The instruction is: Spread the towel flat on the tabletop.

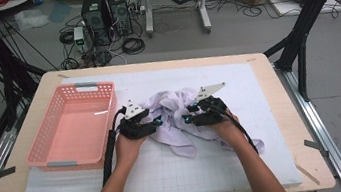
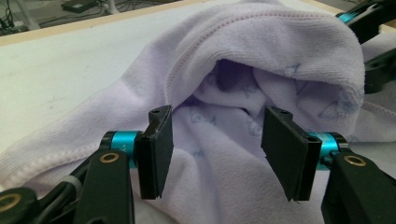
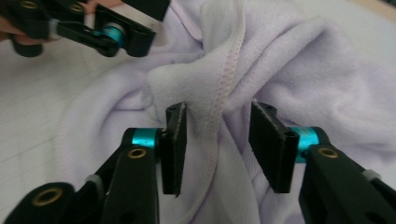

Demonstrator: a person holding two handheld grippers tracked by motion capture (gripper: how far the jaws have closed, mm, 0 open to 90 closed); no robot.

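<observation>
Lavender towel (image 1: pixel 176 113) lies crumpled on the desk (image 1: pixel 272 112), its length running from far-left to near-right; left gripper (image 1: pixel 156 123) and right gripper (image 1: pixel 188 119) fingers open around folds.

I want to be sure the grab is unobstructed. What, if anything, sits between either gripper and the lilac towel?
Nothing visible: the left gripper and right gripper stand open with the crumpled lilac towel right between their jaws.
</observation>
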